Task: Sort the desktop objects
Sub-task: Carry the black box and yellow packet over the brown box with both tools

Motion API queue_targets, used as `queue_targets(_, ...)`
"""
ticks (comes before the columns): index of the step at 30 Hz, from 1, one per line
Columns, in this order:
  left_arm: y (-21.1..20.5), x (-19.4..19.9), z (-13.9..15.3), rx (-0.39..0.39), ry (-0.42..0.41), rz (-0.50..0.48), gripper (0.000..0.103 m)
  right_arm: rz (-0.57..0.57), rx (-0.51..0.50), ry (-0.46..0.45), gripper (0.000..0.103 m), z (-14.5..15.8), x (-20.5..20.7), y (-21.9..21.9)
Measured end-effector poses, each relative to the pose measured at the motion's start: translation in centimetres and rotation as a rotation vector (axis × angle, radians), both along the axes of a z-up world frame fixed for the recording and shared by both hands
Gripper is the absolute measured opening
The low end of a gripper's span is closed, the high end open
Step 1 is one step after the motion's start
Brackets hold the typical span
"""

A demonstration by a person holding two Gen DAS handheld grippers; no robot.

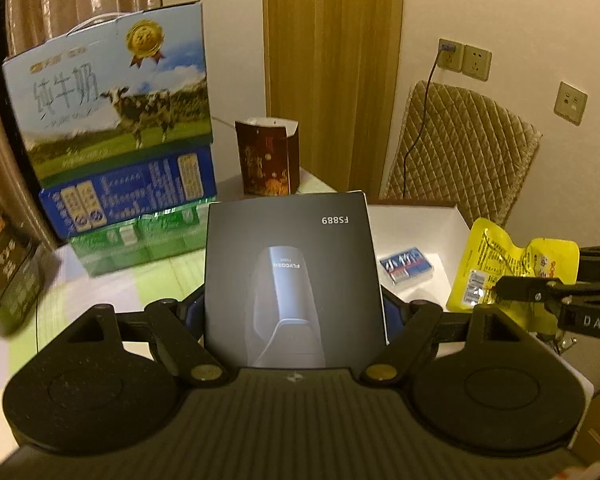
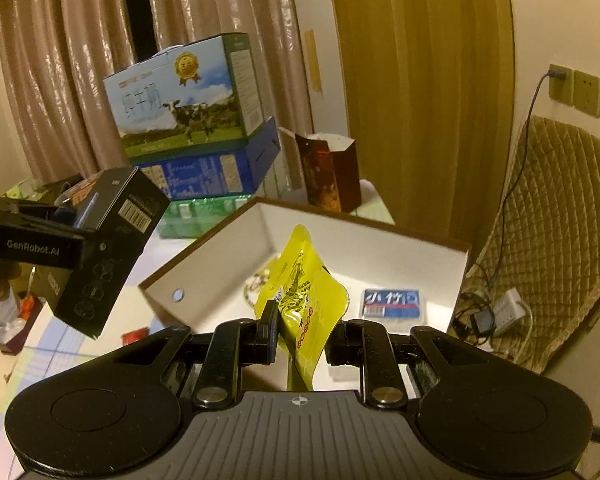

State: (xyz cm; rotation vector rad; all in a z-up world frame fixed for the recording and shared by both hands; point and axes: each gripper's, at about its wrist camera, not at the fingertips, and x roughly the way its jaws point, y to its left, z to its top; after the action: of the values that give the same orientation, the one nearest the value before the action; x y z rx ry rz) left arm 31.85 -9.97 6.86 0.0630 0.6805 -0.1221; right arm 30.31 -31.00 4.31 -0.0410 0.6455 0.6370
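Observation:
My left gripper is shut on a black box printed FS889, held upright and lifted off the table. From the right wrist view the same black box hangs at the left in the left gripper. My right gripper is shut on a yellow snack packet, held above an open white box. A blue pack lies inside that box. In the left wrist view the yellow packet and right gripper are at the right, beside the white box and blue pack.
Stacked milk cartons stand at the back left, with a brown paper bag beside them. A dark box sits at the left edge. A chair with a quilted cover stands behind the white box. A power strip lies on the floor.

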Motion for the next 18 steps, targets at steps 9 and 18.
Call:
queue_targets(9,-0.9,6.2,-2.2,0.017,0.063,-0.011,0.077,-0.007,-0.016,0.040,0.019,-1.9,4.7,1.5)
queue_targets(18,-1.4,11.3,-6.5,0.030,0.169,-0.024,0.077,-0.005,-0.034,0.121,0.019,-4.8,7.9,2.9)
